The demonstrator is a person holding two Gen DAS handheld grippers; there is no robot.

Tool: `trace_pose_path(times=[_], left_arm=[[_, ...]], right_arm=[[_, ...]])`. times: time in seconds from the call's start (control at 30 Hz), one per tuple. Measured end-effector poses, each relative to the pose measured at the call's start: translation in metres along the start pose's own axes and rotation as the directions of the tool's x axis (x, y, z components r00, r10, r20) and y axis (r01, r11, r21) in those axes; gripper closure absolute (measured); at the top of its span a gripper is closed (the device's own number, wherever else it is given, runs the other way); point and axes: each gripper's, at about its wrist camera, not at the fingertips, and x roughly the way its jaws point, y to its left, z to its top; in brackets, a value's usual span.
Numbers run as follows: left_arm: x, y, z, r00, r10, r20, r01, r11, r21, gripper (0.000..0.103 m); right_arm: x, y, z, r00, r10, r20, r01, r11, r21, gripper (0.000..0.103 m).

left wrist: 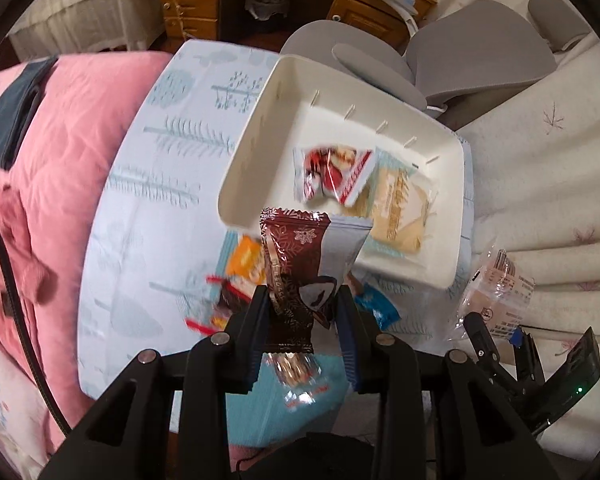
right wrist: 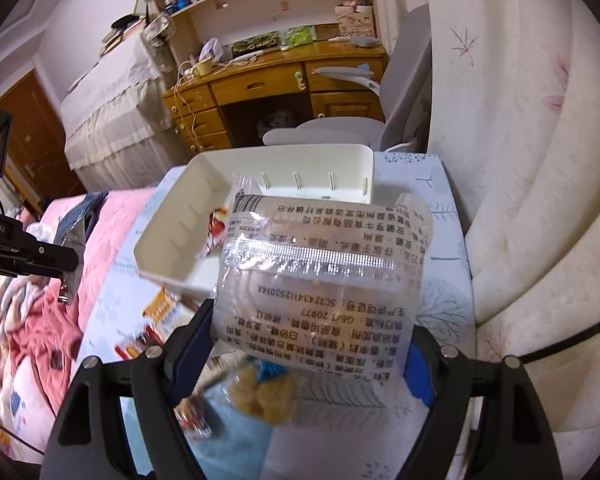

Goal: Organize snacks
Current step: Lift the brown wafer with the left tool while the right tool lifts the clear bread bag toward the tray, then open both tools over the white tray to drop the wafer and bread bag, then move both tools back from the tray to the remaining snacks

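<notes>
My left gripper (left wrist: 302,300) is shut on a brown and white snack packet (left wrist: 300,264) and holds it above the near rim of a white tray (left wrist: 256,148). The tray holds a red and white packet (left wrist: 332,172) and a yellow packet (left wrist: 398,212). My right gripper (right wrist: 312,332) is shut on a clear printed snack bag (right wrist: 320,276), held up in front of the same tray (right wrist: 168,236). That bag (left wrist: 496,292) and the right gripper also show at the right of the left wrist view. Loose packets (left wrist: 236,280) lie on the pale blue cloth near the tray.
The tray sits on a pale blue tree-print cloth (left wrist: 148,208). A pink quilt (left wrist: 52,184) lies to the left. A cream padded wall (right wrist: 532,184) is on the right. A grey chair (left wrist: 452,52) and wooden desk (right wrist: 260,88) stand behind.
</notes>
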Motion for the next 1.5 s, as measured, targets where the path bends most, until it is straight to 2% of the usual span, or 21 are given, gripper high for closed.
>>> trace_pose_path(times=[0.17, 0.33, 0.43, 0.63, 0.73, 0.77, 0.83, 0.97, 1.13, 1.3, 1.5], left_arm=[[0.009, 0.006, 0.031, 1.0, -0.015, 0.005, 0.015, 0.999, 0.043, 0.072], [0.021, 0.005, 0.06, 0.998, -0.044, 0.044, 0.04, 0.995, 0.095, 0.072], [0.029, 0.006, 0.071, 0.996, -0.077, 0.052, 0.071, 0.992, 0.106, 0.072], [0.043, 0.012, 0.085, 0.994, -0.098, 0.046, 0.093, 0.99, 0.104, 0.072], [0.045, 0.013, 0.088, 0.993, -0.106, 0.05, 0.1, 0.988, 0.121, 0.065], [0.046, 0.014, 0.089, 0.993, -0.102, 0.052, 0.095, 0.988, 0.124, 0.061], [0.046, 0.015, 0.09, 0.993, -0.102, 0.053, 0.094, 0.986, 0.137, 0.04], [0.043, 0.017, 0.088, 0.992, -0.114, 0.053, 0.104, 0.982, 0.159, 0.038], [0.038, 0.018, 0.077, 0.991, -0.127, 0.051, 0.115, 0.973, 0.2, 0.035], [0.034, 0.02, 0.062, 0.992, -0.115, 0.058, 0.097, 0.966, 0.241, 0.034], [0.033, 0.027, 0.042, 0.992, -0.115, 0.046, 0.101, 0.966, 0.237, 0.032]], right_arm=[[0.016, 0.014, 0.014, 1.0, -0.016, 0.024, 0.016, 0.999, 0.032, 0.021], [0.033, 0.025, 0.026, 0.999, -0.031, 0.042, 0.028, 0.998, 0.054, 0.02], [0.043, 0.031, 0.031, 0.999, -0.034, 0.042, 0.031, 0.997, 0.067, 0.02], [0.055, 0.041, 0.034, 0.998, -0.044, 0.034, 0.041, 0.995, 0.086, 0.017], [0.06, 0.044, 0.036, 0.998, -0.058, 0.02, 0.056, 0.994, 0.09, 0.017], [0.063, 0.045, 0.036, 0.998, -0.068, 0.009, 0.067, 0.993, 0.095, 0.017], [0.064, 0.045, 0.037, 0.997, -0.078, 0.005, 0.077, 0.991, 0.107, 0.017], [0.054, 0.045, 0.04, 0.994, -0.093, 0.049, 0.087, 0.989, 0.119, 0.014], [0.043, 0.047, 0.038, 0.992, -0.111, 0.057, 0.102, 0.985, 0.142, 0.014], [0.033, 0.05, 0.024, 0.99, -0.131, 0.047, 0.122, 0.98, 0.155, 0.014], [0.019, 0.054, 0.004, 0.991, -0.128, 0.029, 0.12, 0.976, 0.183, 0.014]])
